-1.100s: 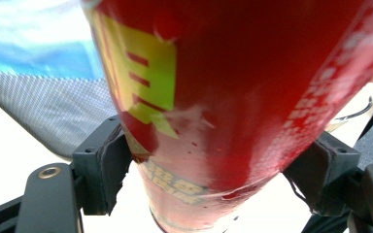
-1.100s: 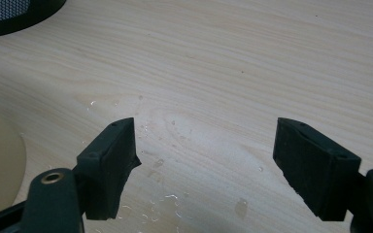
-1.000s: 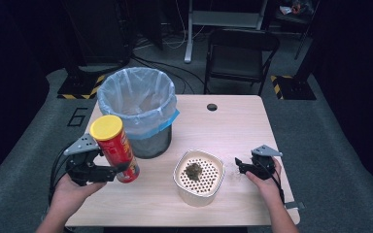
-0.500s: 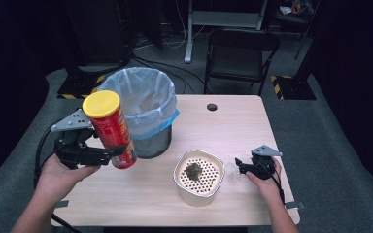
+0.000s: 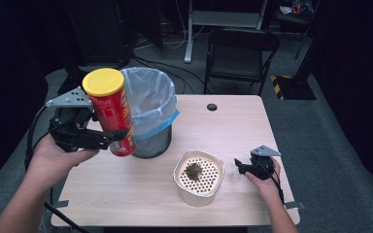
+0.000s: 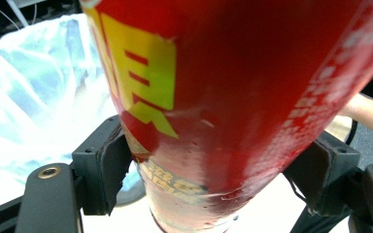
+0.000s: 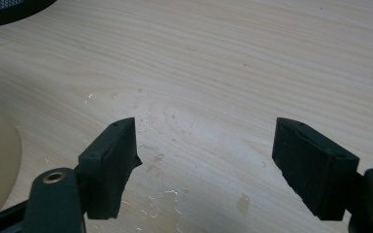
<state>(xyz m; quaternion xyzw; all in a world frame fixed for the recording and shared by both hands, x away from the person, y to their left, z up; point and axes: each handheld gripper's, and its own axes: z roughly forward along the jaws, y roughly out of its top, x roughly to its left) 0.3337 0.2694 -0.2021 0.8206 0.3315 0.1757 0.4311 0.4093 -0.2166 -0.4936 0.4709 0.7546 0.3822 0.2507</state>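
Near right: right gripper (image 5: 243, 167) low over the table (image 5: 126, 189), jaws spread, nothing between them, just right of the cream strainer bowl (image 5: 199, 177) holding a dark clump. Water droplets (image 7: 167, 194) on the wood under those jaws. Near left: left gripper (image 5: 108, 138) clenched on the lower part of the red chip can (image 5: 112, 116), raised clear of the table. Can's long axis near vertical, slightly tilted, yellow lid (image 5: 103, 81) up and leaning left. Farther: lined bin (image 5: 150, 114) just right of the can.
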